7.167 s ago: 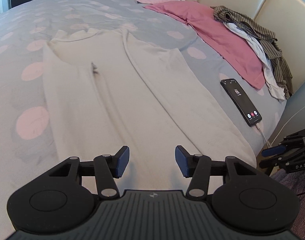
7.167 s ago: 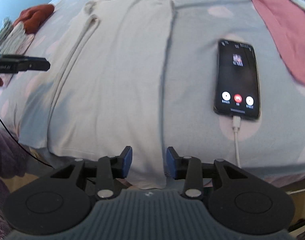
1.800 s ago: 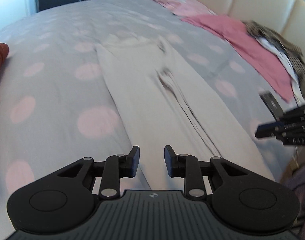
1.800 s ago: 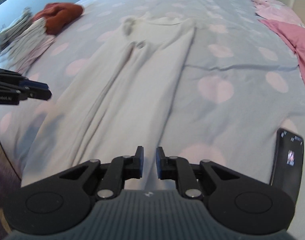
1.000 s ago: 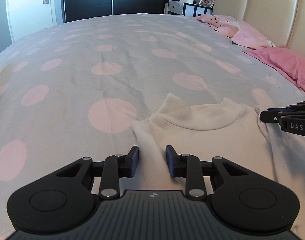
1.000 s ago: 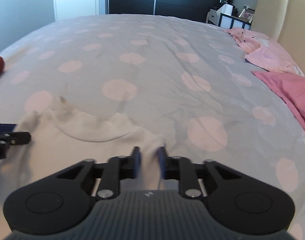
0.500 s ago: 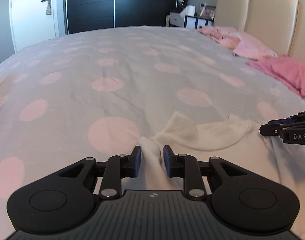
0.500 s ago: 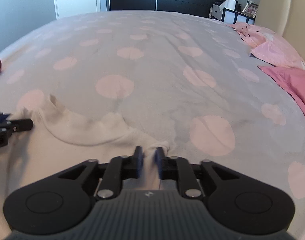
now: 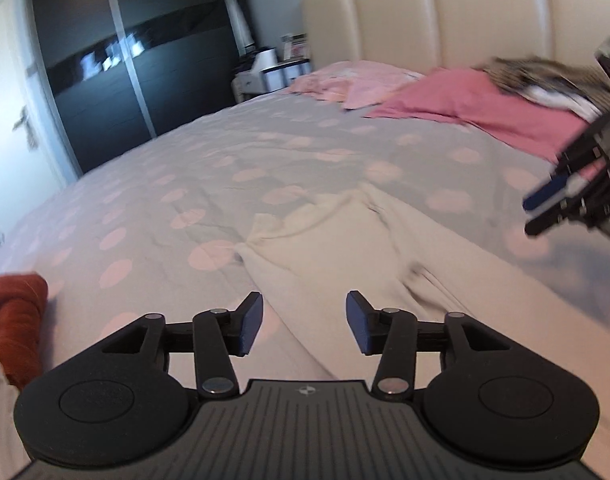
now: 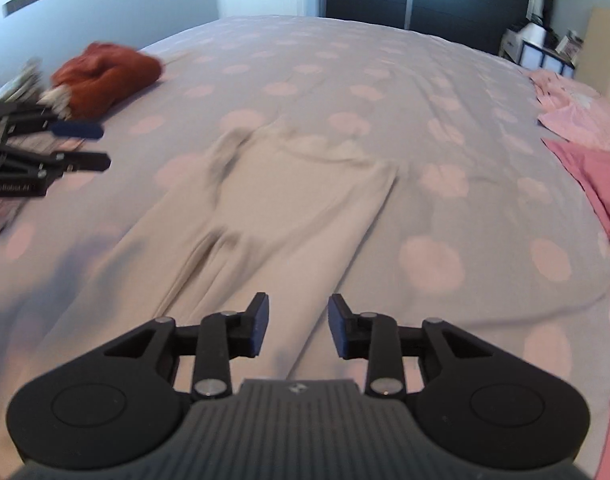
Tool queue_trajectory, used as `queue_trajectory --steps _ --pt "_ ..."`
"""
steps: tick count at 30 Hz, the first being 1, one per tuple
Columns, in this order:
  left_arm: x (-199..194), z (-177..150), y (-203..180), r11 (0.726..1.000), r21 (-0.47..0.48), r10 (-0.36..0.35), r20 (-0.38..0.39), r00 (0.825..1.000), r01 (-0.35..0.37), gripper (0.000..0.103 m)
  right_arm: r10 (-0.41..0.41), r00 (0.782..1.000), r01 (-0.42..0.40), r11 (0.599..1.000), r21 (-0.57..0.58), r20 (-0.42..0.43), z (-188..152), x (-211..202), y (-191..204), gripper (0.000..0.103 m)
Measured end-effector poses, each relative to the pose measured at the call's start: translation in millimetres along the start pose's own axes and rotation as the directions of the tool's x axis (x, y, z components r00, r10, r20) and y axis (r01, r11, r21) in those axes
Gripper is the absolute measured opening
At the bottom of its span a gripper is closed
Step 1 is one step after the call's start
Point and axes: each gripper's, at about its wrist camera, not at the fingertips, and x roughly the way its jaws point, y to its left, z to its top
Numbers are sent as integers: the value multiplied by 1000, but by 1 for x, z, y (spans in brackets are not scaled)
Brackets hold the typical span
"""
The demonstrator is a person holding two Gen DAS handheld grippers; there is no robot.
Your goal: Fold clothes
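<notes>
A cream long garment [image 9: 345,256] lies flat and narrow along the bed, collar end away from me; it also shows in the right wrist view [image 10: 281,216]. My left gripper [image 9: 303,326] is open and empty, raised above the garment's left edge. My right gripper [image 10: 298,327] is open and empty, raised above the garment's right edge. Each gripper shows in the other's view: the right one [image 9: 561,208] at the far right, the left one [image 10: 77,146] at the far left.
The bed has a grey cover with pink dots [image 10: 385,80]. A rust-red garment [image 10: 109,72] lies at the left, also seen in the left wrist view [image 9: 13,316]. Pink bedding [image 9: 465,100] and a striped clothes pile [image 9: 545,76] lie by the headboard [image 9: 465,12].
Both grippers were shut on the garment's shoulder corners near the collar half a second ago. Now both have opened, let go and pulled back and up.
</notes>
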Motion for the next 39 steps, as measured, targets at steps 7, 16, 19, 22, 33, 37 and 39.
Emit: queue_trajectory --steps 7,16,19,22,33,37,39 --pt "-82 -61 -82 962 257 -89 -29 996 94 48 8 1000 -7 935 -354 3 -101 -64 65 40" --pt "-116 -137 -169 722 669 -119 -131 984 176 48 -13 1000 20 675 -737 14 -198 -92 124 49" --pt "-116 -164 -191 606 773 -125 -144 982 190 48 -20 1000 21 581 -814 11 -220 -93 136 51" --pt "-109 -186 -207 500 847 -108 -143 984 178 48 -44 999 38 489 -872 19 -238 -88 142 53" --pt "-89 -240 -249 141 987 -134 98 986 -79 49 9 984 173 146 -974 176 -278 -70 171 61" --pt "-88 -253 -255 31 982 -190 188 963 -186 49 62 966 253 -5 -967 252 -293 -70 175 61" --pt "-88 -253 -255 37 981 -202 196 960 -192 49 82 959 273 -24 -962 270 -294 -72 175 61"
